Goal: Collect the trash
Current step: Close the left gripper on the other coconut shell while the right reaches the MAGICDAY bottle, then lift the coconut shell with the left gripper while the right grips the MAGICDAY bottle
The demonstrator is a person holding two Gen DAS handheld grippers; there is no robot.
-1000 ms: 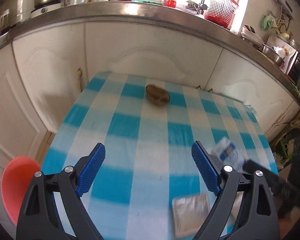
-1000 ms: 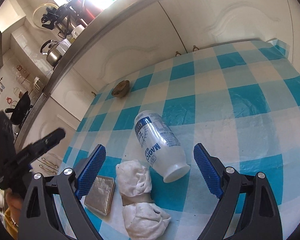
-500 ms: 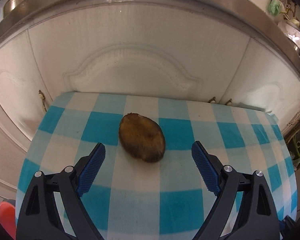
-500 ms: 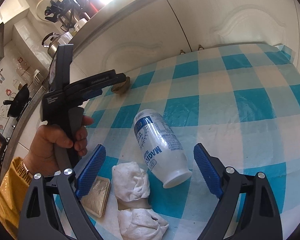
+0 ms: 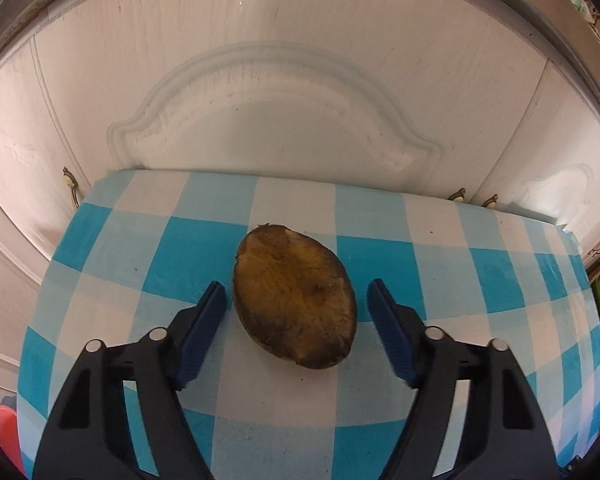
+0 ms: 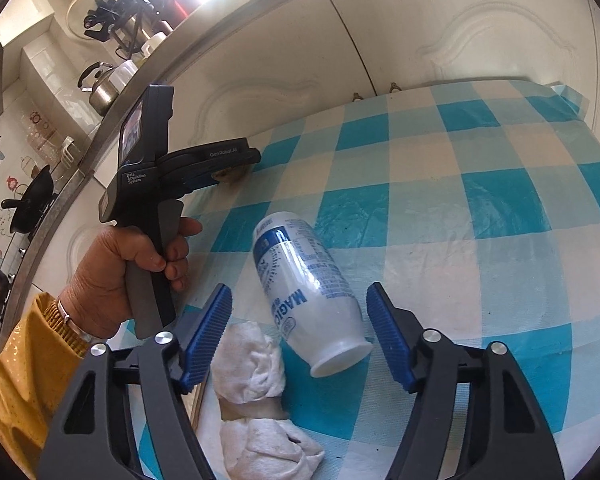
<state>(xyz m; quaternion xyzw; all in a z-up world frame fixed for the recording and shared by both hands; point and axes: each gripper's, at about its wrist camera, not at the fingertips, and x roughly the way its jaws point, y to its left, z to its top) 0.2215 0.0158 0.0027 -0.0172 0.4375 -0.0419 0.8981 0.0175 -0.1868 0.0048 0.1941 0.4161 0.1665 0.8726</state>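
So the left gripper (image 5: 296,320) had its blue ribbed fingers spread apart on either side of a brown, oval, rotten-looking half fruit or peel (image 5: 294,300), not touching it as far as I could tell. That brown thing sat on the blue-and-white checked tablecloth of the table (image 5: 440,264), toward the far edge, right in front of the white panelled cabinet doors (image 5: 268,92). The right gripper (image 6: 298,332) was also wide apart, holding nothing, hanging over the near end of a white plastic bottle with blue print (image 6: 304,292) lying on its side with the open mouth pointing near-right. Just left of the bottle's mouth were two crumpled white tissue wads (image 6: 256,396), one nearer than the other. In the right wrist view the left hand (image 6: 128,276), with a yellow sleeve, was gripping the black handle off to the left, its front end over the brown scrap at the far side.
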